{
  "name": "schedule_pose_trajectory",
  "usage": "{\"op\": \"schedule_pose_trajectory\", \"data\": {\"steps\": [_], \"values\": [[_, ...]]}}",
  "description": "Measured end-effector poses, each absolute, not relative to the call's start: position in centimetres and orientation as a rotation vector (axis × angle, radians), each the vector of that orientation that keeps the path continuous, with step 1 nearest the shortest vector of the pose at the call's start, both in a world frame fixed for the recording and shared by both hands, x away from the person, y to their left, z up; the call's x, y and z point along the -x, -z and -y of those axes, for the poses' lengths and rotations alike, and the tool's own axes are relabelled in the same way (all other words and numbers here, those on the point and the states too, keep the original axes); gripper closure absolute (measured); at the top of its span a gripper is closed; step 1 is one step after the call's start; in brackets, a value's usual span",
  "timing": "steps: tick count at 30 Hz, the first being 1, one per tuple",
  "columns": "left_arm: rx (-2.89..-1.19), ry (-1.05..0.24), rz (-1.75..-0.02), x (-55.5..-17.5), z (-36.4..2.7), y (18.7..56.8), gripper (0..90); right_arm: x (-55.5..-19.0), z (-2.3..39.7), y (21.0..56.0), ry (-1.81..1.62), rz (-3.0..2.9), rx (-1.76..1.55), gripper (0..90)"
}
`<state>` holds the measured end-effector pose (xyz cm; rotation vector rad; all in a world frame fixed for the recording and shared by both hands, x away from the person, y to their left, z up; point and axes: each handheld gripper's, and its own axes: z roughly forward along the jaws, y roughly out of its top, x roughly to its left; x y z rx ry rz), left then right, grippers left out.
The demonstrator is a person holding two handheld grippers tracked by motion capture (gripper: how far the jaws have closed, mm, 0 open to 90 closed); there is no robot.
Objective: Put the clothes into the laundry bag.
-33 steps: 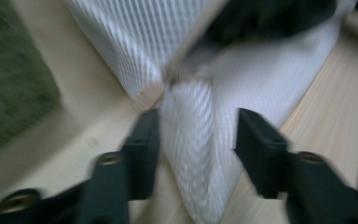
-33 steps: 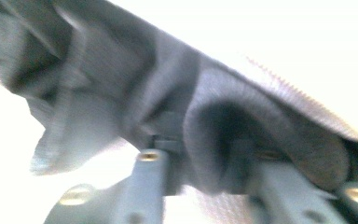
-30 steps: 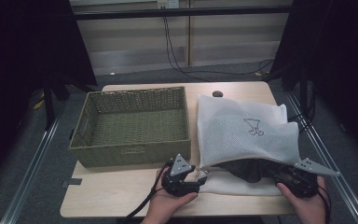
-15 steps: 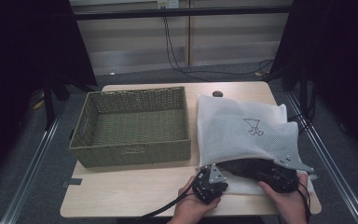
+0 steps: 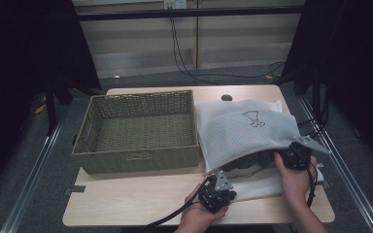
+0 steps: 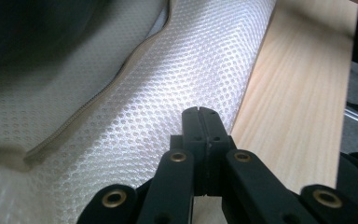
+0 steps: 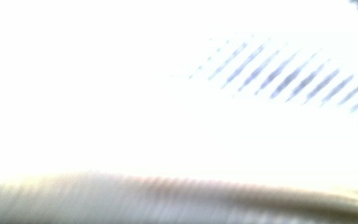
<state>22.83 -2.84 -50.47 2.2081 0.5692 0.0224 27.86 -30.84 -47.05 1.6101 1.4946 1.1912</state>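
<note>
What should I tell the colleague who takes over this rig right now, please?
Left gripper: jaws closed together at the lower layer of the white mesh bag, near its zip edge; whether mesh is pinched between them is unclear.
Right gripper: at the bag's upper flap on the right; its jaws have just been closing and its own view is blurred, so the grip is unclear.
Bag lies on the table right of the wicker basket, mouth gaping, dark contents inside.
Done: mouth opened.
Left, probably: take the contents out, perhaps into the basket.

Woven green basket (image 5: 138,131) rests on wooden table (image 5: 141,199)
</note>
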Motion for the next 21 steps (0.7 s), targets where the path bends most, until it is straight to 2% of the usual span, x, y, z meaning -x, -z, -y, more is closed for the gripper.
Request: {"op": "schedule_pose_trajectory", "data": {"steps": [4, 7, 11, 12, 15, 17, 21], "values": [[-2.187, -0.004, -0.582, -22.9, 2.8, 50.6, 90.0, -31.1, 31.6, 48.4, -1.080, -1.501, -1.668, 84.5], [-2.187, -0.006, -0.580, -22.9, 2.7, 50.6, 90.0, -32.5, 33.0, 50.5, -1.229, -1.683, -1.821, 79.7], [-2.172, 0.048, -0.617, -23.3, 2.5, 50.7, 90.0, -29.6, 33.7, 48.9, -1.275, -1.760, -1.699, 50.4], [-2.171, 0.056, -0.618, -23.4, 2.5, 50.7, 90.0, -28.8, 33.6, 48.6, -1.272, -1.769, -1.669, 46.5], [-2.174, 0.010, -0.591, -23.0, 2.5, 50.4, 88.3, -25.2, 32.9, 47.6, -1.271, -1.783, -1.549, 39.4], [-2.136, -0.053, -0.550, -22.6, 2.4, 50.0, 77.3, -23.5, 32.4, 47.4, -1.295, -1.804, -1.496, 33.0], [-2.035, -0.066, -0.550, -22.7, 2.3, 48.3, 78.3, -21.3, 31.4, 47.0, -1.307, -1.817, -1.446, 28.4]]}}
